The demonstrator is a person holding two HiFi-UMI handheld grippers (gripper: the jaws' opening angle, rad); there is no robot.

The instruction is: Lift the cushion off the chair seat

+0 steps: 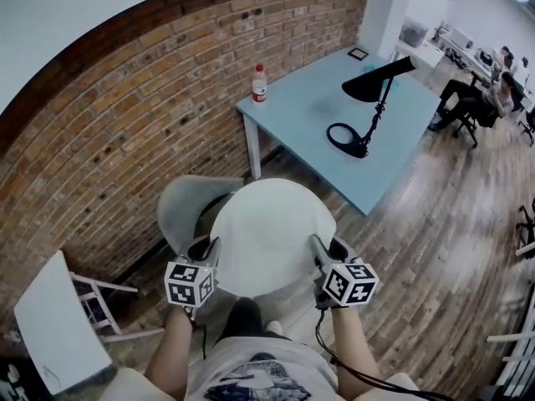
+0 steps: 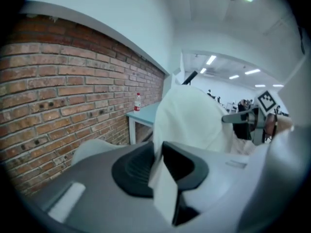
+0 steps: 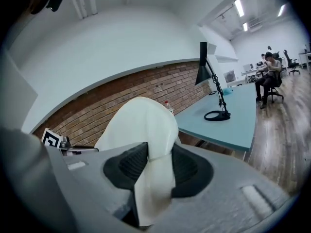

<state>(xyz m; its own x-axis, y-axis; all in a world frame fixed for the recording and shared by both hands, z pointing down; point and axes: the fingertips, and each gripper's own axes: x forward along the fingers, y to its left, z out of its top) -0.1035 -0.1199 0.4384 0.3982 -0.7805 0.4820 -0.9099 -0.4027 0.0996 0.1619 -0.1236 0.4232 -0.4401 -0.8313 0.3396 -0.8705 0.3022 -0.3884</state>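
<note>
A round white cushion [image 1: 272, 236] hangs in the air between my two grippers, above the grey chair [image 1: 185, 205] by the brick wall. My left gripper [image 1: 209, 251] is shut on the cushion's left edge, and my right gripper [image 1: 318, 249] is shut on its right edge. In the left gripper view the cushion's rim [image 2: 163, 188] is pinched between the dark pads of the left gripper [image 2: 158, 171], and the cushion [image 2: 192, 115] rises beyond. In the right gripper view the right gripper [image 3: 154, 166] clamps a fold of the cushion [image 3: 141, 125].
A light blue table [image 1: 305, 119] stands behind the chair with a black desk lamp [image 1: 368, 98] and a red-capped bottle [image 1: 259, 83] on it. A white chair [image 1: 50, 324] is at the left. People sit at desks at the far right [image 1: 493, 98]. The floor is wood.
</note>
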